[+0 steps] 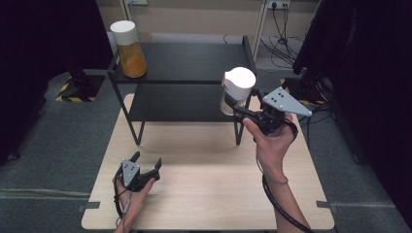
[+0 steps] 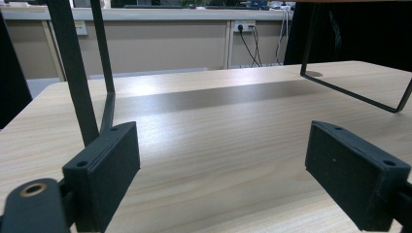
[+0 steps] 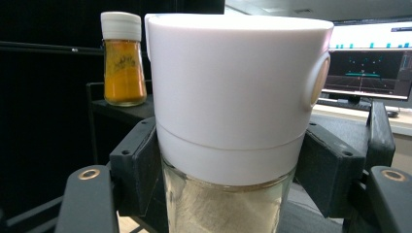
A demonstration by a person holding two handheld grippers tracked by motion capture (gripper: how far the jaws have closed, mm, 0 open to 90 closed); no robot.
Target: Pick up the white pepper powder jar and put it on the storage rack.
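A: Now, right gripper (image 1: 239, 108) first. How do the jaws stand?

B: Clamped on the pale spice jar (image 1: 236, 91). In the right gripper view the two black pads press on either side of the jar (image 3: 233, 121), just where the white cap meets the glass. Pale powder shows in the glass below the cap. The jar stands upright in the grip.

A: Where is it relative to the shelf?

B: In the air, just off the front right corner of the black two-tier rack (image 1: 184, 63), about level with its top shelf. It touches neither shelf, as far as the high view tells. The right hand (image 1: 270, 138) holds the gripper from below and to the right.

A: Left gripper?

B: The left gripper (image 1: 147, 160) has its jaws apart, with nothing between them. The left gripper view looks along bare desk (image 2: 209, 145) between the pads, with the rack's legs (image 2: 73, 73) beyond. The left hand (image 1: 132, 191) rests low near the desk's front left corner.

A: Anything else on the rack?

B: An orange spice jar (image 1: 128, 48) with a white cap, upright at the back left corner of the top shelf, well apart from the held one. It also shows behind the pale jar in the right gripper view (image 3: 122, 60).
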